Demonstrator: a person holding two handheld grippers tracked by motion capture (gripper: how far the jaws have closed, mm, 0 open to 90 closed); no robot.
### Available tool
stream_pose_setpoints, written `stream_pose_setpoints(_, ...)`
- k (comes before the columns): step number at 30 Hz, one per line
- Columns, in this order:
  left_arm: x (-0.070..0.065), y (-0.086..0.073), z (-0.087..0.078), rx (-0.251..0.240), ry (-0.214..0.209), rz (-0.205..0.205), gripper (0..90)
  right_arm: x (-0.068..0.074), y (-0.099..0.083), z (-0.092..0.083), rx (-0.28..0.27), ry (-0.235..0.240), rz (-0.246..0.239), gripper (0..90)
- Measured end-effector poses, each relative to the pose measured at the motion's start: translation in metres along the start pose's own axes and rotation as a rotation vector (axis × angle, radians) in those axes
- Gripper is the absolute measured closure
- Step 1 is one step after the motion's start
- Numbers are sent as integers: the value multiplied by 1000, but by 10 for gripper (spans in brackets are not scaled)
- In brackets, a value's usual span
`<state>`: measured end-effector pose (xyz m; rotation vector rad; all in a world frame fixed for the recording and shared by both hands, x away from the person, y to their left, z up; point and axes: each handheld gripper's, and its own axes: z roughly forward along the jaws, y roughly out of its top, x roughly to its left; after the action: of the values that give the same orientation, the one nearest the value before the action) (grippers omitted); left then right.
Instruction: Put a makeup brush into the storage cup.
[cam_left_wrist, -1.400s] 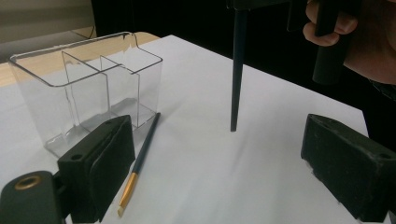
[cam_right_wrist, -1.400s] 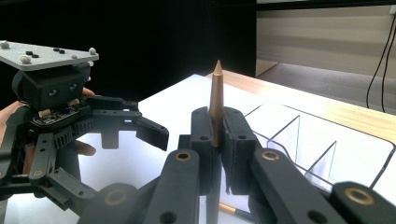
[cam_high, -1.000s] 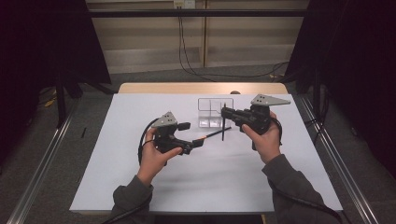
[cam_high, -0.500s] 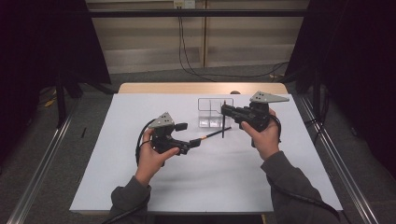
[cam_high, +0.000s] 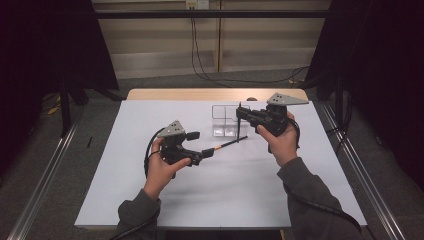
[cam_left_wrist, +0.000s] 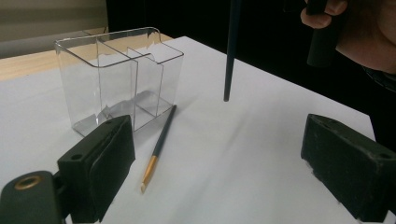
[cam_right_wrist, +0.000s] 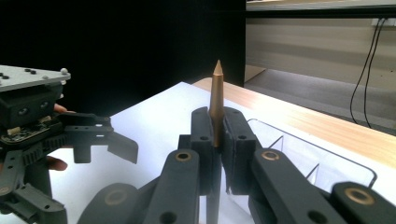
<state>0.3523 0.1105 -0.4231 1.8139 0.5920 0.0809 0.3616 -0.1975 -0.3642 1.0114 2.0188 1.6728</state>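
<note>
We see the right gripper (cam_high: 240, 116) clamped tight on a dark brush (cam_high: 238, 131), which stands upright with its long axis vertical: the gold pointed end (cam_right_wrist: 217, 70) rises above the jaws in the right gripper view, and the dark lower end (cam_left_wrist: 226, 98) hangs just above the white table (cam_high: 280, 195) in the left gripper view, near the clear box (cam_high: 226, 120) and to its right in the high view. A second brush (cam_high: 231, 145) lies flat on the table, its long axis slanting from the foot of the box down toward the left gripper (cam_high: 201, 145), with its gold end (cam_left_wrist: 148, 173) and pale tip pointing at that gripper and its dark handle running back toward the box. The left gripper's jaws stand wide apart with nothing between them, just short of the lying brush's tip. The clear box is split by thin walls into compartments, and we see nothing inside any of them. Against the earlier frames we find the left hand in the same place with its jaws as wide as before, the right gripper shifted only slightly while keeping its grip, and the lying brush and the box unmoved
</note>
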Motion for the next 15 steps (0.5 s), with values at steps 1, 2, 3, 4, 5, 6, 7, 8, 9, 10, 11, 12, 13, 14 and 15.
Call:
stream_pose_setpoints(1,0,0,0,-2,1,0,97,-1,1,0,-3,-3,-3,843)
stream_pose_setpoints(2,0,0,0,0,0,2,97,-2,2,0,-6,-3,0,843)
stream_pose_setpoints(3,-1,0,0,-3,-1,0,97,-2,2,0,-9,-5,-1,843)
stream_pose_setpoints(4,-1,0,1,-2,-3,-1,97,-3,3,0,-12,-5,1,843)
stream_pose_setpoints(5,-1,0,1,-4,-1,-1,97,-4,3,0,-13,-5,5,843)
stream_pose_setpoints(6,-1,0,1,-5,-1,-2,97,-4,4,0,-14,-5,2,843)
stream_pose_setpoints(7,-1,0,1,-2,-2,-1,97,-5,4,1,-15,-8,1,843)
stream_pose_setpoints(8,-1,0,1,3,-1,1,97,-5,4,1,-16,-11,0,843)
stream_pose_setpoints(9,-1,-1,2,5,-1,1,97,-6,4,1,-17,-11,0,843)
stream_pose_setpoints(10,-1,-1,2,3,-1,-1,97,-7,3,1,-20,-12,6,843)
stream_pose_setpoints(11,-1,-1,2,3,-2,0,97,-8,3,2,-19,-13,6,843)
stream_pose_setpoints(12,-1,-1,2,3,-4,1,97,-9,2,2,-18,-18,8,843)
stream_pose_setpoints(13,-1,-1,2,2,-5,2,97,-10,2,2,-19,-20,11,843)
stream_pose_setpoints(14,-2,-1,2,0,-6,-1,97,-10,2,2,-19,-19,12,843)
stream_pose_setpoints(15,-2,-1,2,1,-7,1,97,-11,2,2,-18,-23,14,843)
